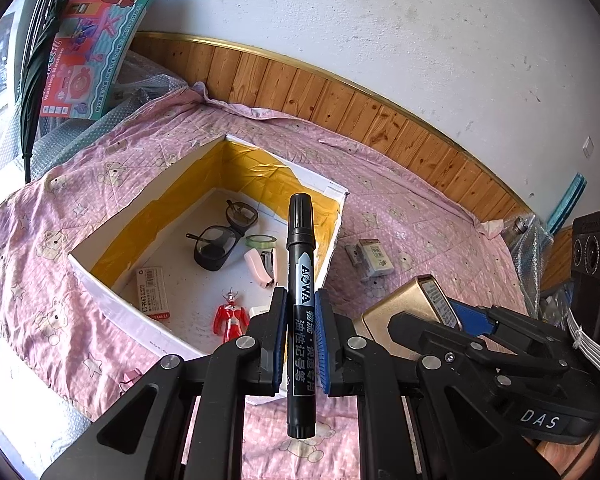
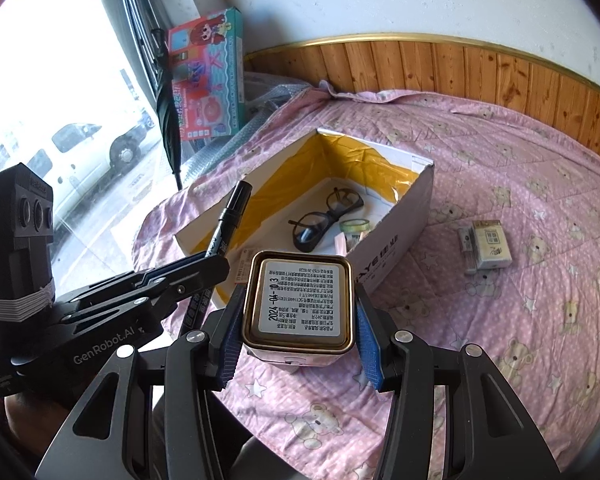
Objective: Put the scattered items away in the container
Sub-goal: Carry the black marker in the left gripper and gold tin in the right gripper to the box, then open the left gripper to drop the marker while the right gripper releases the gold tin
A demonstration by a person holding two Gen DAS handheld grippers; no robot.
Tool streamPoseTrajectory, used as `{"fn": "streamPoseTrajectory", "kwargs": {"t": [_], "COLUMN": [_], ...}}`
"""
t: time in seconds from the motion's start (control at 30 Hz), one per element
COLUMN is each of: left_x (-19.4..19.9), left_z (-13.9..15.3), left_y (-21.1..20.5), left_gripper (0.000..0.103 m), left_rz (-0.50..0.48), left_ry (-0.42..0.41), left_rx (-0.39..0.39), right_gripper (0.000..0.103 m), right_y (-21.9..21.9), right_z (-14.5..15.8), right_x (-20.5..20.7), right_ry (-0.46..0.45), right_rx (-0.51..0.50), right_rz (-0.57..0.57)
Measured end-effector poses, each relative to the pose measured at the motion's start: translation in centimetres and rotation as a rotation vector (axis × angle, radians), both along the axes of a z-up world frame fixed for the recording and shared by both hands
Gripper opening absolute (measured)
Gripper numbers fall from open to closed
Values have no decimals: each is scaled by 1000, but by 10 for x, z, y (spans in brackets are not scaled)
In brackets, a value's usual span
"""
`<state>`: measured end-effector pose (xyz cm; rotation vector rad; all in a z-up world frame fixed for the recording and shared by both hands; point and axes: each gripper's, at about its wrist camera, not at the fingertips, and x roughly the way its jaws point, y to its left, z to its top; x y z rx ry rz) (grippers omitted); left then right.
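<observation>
Black marker (image 1: 300,304), upright and clamped in the left hand-held gripper (image 1: 300,336), hangs over the box's (image 1: 112,296) near rim, nearer than the right hand-held gripper (image 2: 298,344) clamping its gold tin (image 2: 299,300).

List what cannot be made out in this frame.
- Left wrist view: the white item beside the red figure in the box is hidden by the left claw.
- Left wrist view: the gold tin is largely covered by the right claw.
- Both views: the small packs on the quilt have print too small to read.
</observation>
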<state>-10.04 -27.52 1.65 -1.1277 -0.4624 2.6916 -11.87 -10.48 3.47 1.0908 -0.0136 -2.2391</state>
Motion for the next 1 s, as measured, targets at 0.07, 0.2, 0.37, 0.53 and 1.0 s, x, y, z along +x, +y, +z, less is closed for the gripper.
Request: {"fn": "streamPoseTrajectory", "kwargs": {"t": [0.07, 0.2, 0.37, 0.53, 1.0], "left_x": [-1, -4, -10, -17, -59], "left_z": [0, 0, -2, -6, -31], "left_y": [-2, -6, -15, -26, -62], "left_gripper": [14, 14, 14, 14, 14], "left_rz": [6, 18, 44, 74, 150], "left_ry": [0, 0, -7, -26, -139], "left_rx": [-1, -3, -7, -5, 104], "right_gripper": [51, 51, 51, 51, 52], "right_y": [-3, -8, -20, -36, -66], "right_z": [2, 6, 10, 6, -20], "right_x": [-3, -8, -16, -26, -73], "right_ry": [4, 14, 29, 29, -21], "right_rx": [-1, -4, -3, 8, 32], "right_rz": [5, 15, 33, 55, 77]}}
